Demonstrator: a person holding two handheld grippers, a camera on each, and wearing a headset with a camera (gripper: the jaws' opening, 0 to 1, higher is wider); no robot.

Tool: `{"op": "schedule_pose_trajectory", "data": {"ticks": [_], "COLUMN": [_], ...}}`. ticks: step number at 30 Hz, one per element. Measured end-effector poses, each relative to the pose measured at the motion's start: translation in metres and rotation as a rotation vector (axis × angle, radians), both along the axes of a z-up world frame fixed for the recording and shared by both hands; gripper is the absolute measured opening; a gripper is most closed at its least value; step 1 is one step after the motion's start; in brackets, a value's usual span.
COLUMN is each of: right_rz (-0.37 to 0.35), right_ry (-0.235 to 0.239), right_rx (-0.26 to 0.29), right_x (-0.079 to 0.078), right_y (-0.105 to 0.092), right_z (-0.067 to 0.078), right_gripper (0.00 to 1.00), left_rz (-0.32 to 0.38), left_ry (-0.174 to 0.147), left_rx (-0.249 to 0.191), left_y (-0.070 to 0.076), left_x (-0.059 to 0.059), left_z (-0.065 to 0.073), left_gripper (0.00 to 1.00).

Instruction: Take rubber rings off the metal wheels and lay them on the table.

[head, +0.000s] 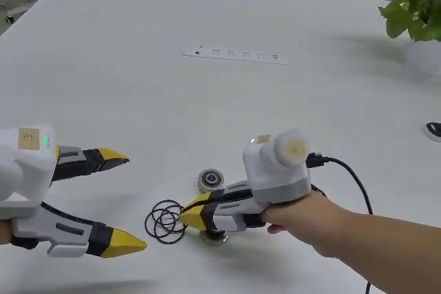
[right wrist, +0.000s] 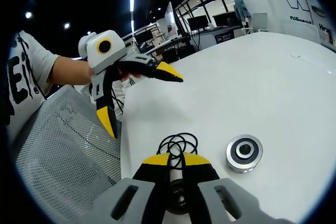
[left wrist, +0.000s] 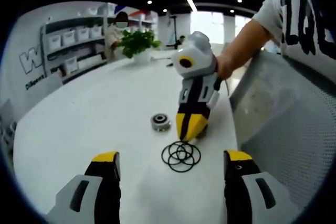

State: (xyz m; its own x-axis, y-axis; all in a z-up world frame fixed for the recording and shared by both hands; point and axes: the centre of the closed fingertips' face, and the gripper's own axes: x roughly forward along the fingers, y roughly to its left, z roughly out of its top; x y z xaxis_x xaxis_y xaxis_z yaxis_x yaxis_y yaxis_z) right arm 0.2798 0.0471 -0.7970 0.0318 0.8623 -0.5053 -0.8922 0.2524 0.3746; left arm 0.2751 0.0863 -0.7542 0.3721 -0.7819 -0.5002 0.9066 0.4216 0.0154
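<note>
Head view: right gripper (head: 186, 217) fingers closed over a metal wheel (head: 215, 237) at lower centre; rubber rings (head: 164, 221) lie just left of them; left gripper (head: 136, 202) fingers spread wide.

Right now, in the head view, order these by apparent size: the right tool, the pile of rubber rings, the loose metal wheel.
1. right tool
2. pile of rubber rings
3. loose metal wheel
All three sit about equally near.

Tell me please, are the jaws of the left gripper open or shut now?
Open. The left gripper has its two yellow tips wide apart, and nothing is held between them.
</note>
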Motion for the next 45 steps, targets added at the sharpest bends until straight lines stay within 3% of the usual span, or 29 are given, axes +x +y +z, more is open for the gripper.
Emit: {"op": "schedule_pose_trajectory", "data": {"ticks": [16,26,33,38,45], "right_rz": [-0.032,-0.052,-0.049,-0.033,-0.03], "right_ry": [-0.017,-0.051,-0.103,-0.182,-0.225], "right_rx": [0.063,0.086,0.085,0.082,0.078], "right_x": [0.007,0.011,0.011,0.012,0.015], "right_y": [-0.003,-0.01,-0.017,-0.022,-0.027], "right_z": [0.024,0.035,0.042,0.048,0.053], "right_gripper": [0.18,0.27,0.4,0.46,0.57], "left_rz": [-0.006,0.005,0.005,0.005,0.009], "left_ry": [-0.015,-0.018,-0.014,-0.014,-0.017], "left_rx": [0.001,-0.022,-0.031,-0.036,-0.037], "left_y": [-0.002,-0.003,-0.004,-0.004,-0.002], "left_x": [0.0,0.002,0.0,0.0,0.0], "left_z": [0.006,0.016,0.02,0.023,0.025], "left_gripper": [0.83,0.83,0.84,0.84,0.84]}}
